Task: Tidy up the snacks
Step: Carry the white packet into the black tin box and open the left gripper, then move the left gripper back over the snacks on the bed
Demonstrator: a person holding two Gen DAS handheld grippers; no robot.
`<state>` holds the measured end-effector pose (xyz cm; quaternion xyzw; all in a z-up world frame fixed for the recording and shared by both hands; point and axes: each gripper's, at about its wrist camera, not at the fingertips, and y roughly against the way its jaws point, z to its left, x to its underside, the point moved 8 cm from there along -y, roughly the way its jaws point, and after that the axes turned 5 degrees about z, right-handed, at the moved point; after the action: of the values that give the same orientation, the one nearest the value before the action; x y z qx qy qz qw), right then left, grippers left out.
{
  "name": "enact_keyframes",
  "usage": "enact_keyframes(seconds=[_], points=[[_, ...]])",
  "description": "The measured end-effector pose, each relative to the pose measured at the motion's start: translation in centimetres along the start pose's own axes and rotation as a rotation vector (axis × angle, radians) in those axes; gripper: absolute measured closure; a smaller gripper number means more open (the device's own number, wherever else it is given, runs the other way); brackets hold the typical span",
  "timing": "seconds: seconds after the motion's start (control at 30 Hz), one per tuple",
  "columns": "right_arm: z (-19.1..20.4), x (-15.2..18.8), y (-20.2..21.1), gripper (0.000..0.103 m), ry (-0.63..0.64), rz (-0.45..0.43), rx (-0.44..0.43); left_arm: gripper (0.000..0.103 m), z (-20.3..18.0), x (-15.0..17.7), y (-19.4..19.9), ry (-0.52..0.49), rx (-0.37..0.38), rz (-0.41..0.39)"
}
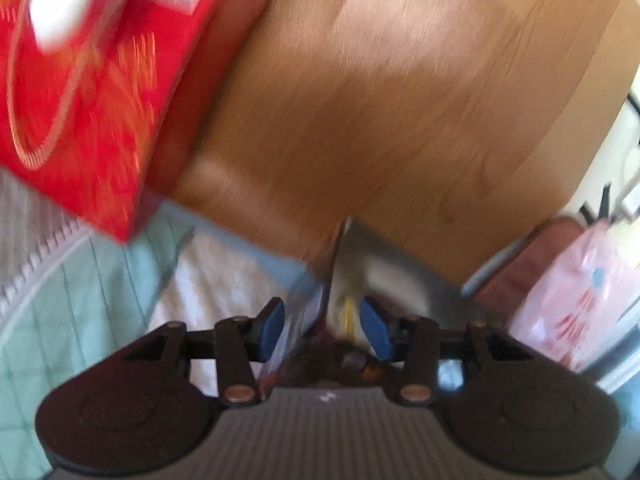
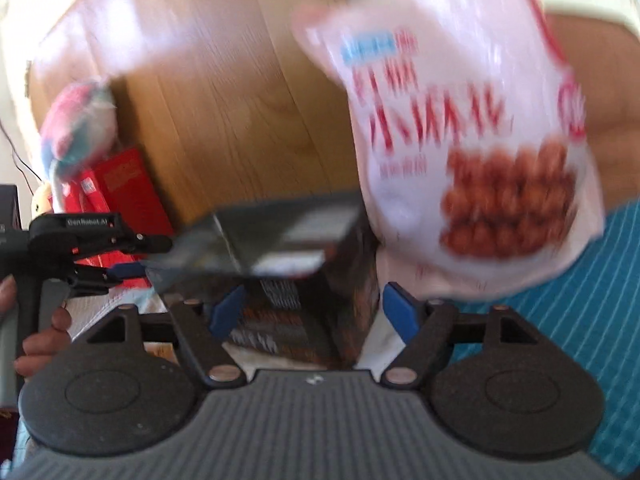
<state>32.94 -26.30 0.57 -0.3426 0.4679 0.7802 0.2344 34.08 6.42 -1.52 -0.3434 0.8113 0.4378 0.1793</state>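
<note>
Generally, both views are motion-blurred; fine print is unreadable.

Left wrist view, left to right:
- A red box fills the upper left; its white label is smeared. Its lower corner overhangs the mint and white bedding.
- A wooden surface spans the centre and upper right, bare and offering open room.
- At lower centre, the left gripper has a thin carton flap between its blue pads. The pads stand at either side of the flap; blur hides whether they press on it.
- A pink snack bag lies at the right edge, printed in red.

Right wrist view, left to right:
- A hand at the left edge holds the left gripper, marked "GenRobot.AI". Its tips meet the grey flap of the dark carton.
- Red packs stand behind it against the wood.
- The right gripper has its jaws apart. The dark carton sits between them with a narrow gap at the right pad.
- The snack bag occupies the upper right, showing round brown snacks. It touches the carton's right side, above teal striped cloth.
</note>
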Motion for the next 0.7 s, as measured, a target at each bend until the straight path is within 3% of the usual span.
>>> enact_keyframes(seconds=[0.13, 0.23, 0.37, 0.43, 0.57, 0.63, 0.7], points=[[1.3, 1.1, -2.9, 0.025, -0.035, 0.082, -0.057, 0.057, -0.9, 0.9, 0.9, -0.017, -0.014, 0.001], [2.8, 1.2, -3.5, 0.025, 0.009, 0.085, -0.011, 0.056, -1.5, 1.3, 2.1, -0.047, -0.037, -0.008], [4.7, 2.1, -3.7, 0.026, 0.027, 0.093, -0.035, 0.05, -1.2, 1.5, 3.6, -0.067, -0.022, -0.002], [4.9, 1.9, -3.1, 0.026, 0.02, 0.085, -0.045, 0.049, -1.4, 1.5, 5.7, -0.069, 0.005, -0.03], [5.7, 2.8, -0.2, 0.026, 0.018, 0.046, -0.054, 0.034, -1.8, 3.0, 9.8, -0.146, 0.002, -0.097], [5.4, 4.0, 1.4, 0.027, -0.003, 0.043, -0.056, 0.034, -1.9, 4.6, 10.3, -0.192, -0.028, -0.087], [5.8, 5.8, 1.9, 0.036, -0.044, 0.066, -0.061, 0.036, -2.0, 6.5, 10.3, -0.212, -0.015, -0.055]])
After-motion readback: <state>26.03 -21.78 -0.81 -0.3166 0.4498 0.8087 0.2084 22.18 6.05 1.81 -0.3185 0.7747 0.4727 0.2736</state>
